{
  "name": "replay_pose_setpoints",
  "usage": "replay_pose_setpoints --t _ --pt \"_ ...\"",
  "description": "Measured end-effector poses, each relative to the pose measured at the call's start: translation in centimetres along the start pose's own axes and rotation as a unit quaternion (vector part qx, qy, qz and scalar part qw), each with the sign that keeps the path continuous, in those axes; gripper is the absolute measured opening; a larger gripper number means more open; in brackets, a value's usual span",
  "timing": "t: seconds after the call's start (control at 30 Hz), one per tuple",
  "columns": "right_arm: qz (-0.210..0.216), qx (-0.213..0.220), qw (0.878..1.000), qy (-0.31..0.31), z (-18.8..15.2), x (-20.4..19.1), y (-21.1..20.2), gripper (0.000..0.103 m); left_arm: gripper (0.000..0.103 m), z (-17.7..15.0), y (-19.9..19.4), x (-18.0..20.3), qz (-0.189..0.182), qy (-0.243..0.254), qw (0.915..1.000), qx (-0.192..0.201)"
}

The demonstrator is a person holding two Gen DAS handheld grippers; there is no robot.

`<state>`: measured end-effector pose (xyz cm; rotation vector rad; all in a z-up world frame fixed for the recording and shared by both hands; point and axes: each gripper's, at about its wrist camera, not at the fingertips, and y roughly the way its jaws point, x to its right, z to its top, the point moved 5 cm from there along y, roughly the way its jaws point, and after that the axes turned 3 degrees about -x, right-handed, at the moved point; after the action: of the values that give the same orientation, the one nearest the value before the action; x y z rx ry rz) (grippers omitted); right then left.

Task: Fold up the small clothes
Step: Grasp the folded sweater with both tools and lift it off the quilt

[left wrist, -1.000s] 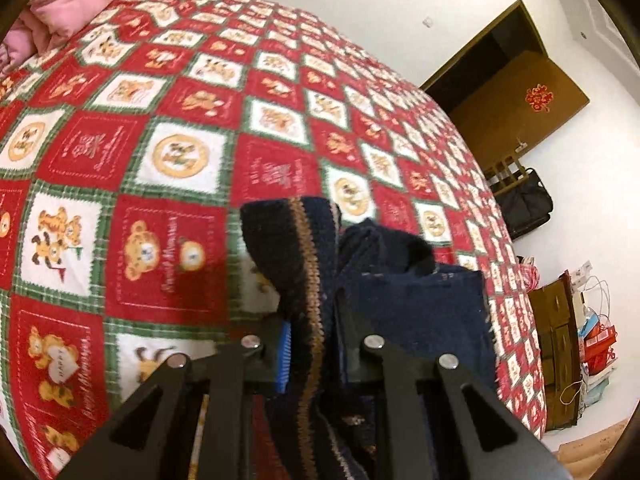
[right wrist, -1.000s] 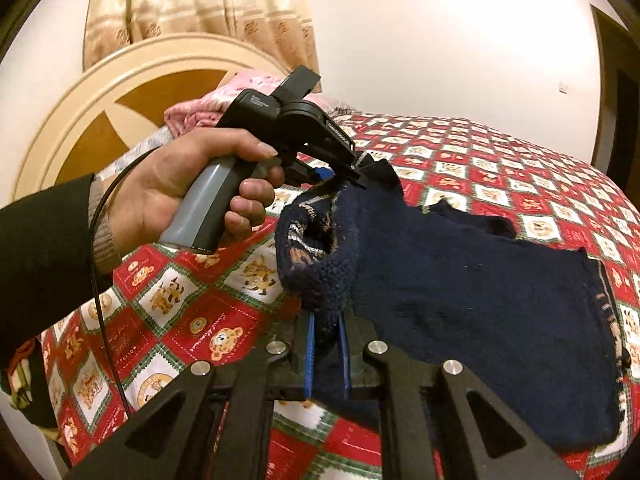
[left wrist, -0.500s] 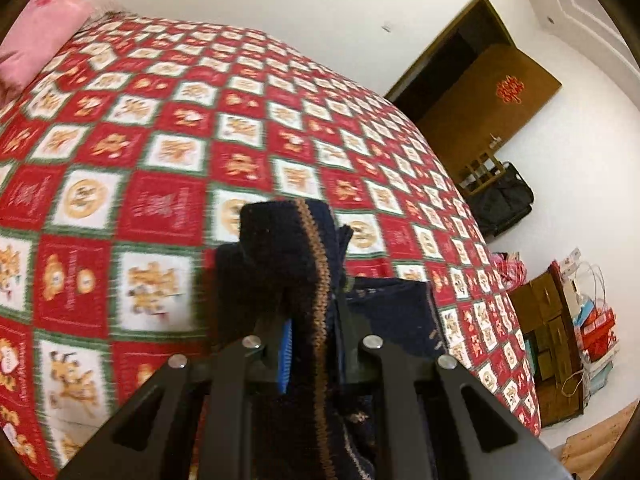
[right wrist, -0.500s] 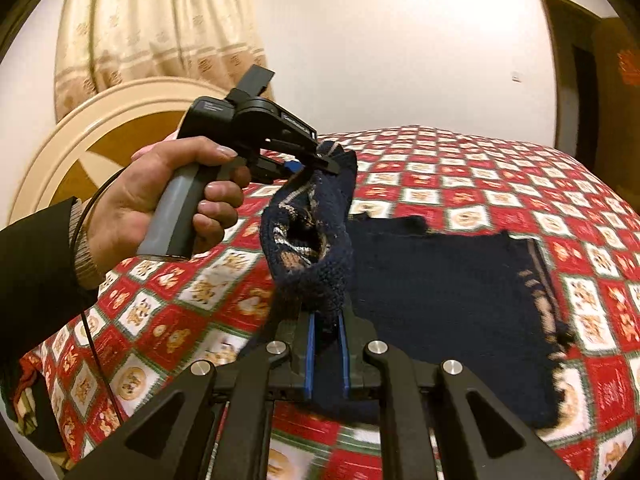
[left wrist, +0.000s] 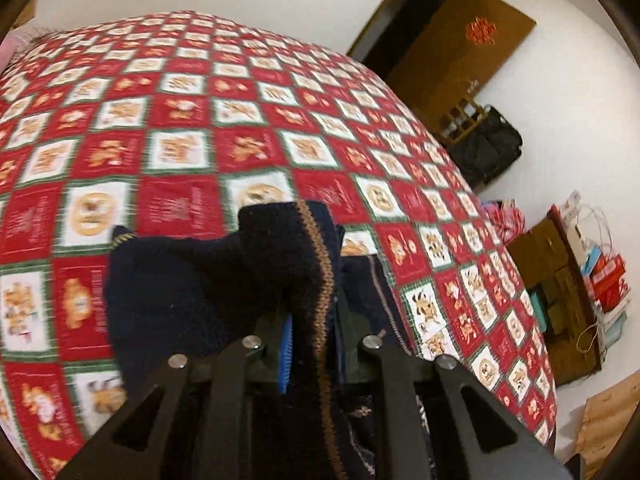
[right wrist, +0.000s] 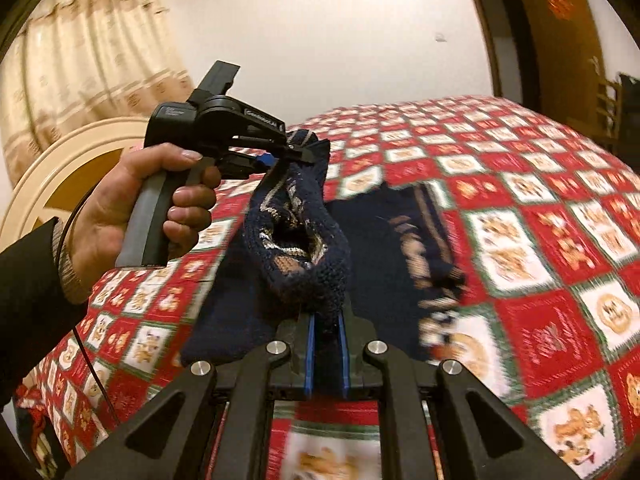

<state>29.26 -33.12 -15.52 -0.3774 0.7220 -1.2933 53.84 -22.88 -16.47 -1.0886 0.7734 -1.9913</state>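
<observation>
A small navy knitted garment (right wrist: 384,248) with tan patterned trim lies partly on the red checked bedspread (right wrist: 540,200), one edge lifted between both grippers. My right gripper (right wrist: 326,344) is shut on a bunched fold of it. My left gripper (left wrist: 310,344) is shut on the striped edge of the navy garment (left wrist: 224,280). In the right wrist view the left gripper (right wrist: 288,152) is seen from the side, a hand around its grey handle, pinching the top of the raised fold. The lower part of the cloth is hidden behind the fingers.
A cream and brown headboard (right wrist: 60,168) and curtains (right wrist: 88,60) stand behind the bed. A dark doorway and brown door (left wrist: 460,36), a black bag (left wrist: 488,148) and boxes with bags (left wrist: 580,272) sit on the floor past the bed's right edge.
Both grippers have swept sideways across the bed, carrying the lifted edge over the rest of the garment. The flat part showing beside the fold has shrunk. Both grips hold.
</observation>
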Motion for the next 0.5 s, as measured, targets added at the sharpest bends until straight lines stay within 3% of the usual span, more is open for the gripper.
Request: replay_pose_setpoints --t 0.27,0.33,0.5 --pt "0.001 -0.041 0.998 0.053 -2.7 4.9 1.1 0.009 0.014 -0.5 5.8 3.5 0.004 0.024 0.9991 -0.035" --pt "0.005 -0.047 0.997 0.067 -3.1 5.7 1.4 0.009 0.010 -0.7 6.4 4.5 0.011 0.044 0.9984 -0.033" --pt "0.026 -0.057 0.992 0.105 -3.4 7.2 1.7 0.009 0.015 -0.9 5.2 6.9 0.017 0.090 0.9958 -0.003"
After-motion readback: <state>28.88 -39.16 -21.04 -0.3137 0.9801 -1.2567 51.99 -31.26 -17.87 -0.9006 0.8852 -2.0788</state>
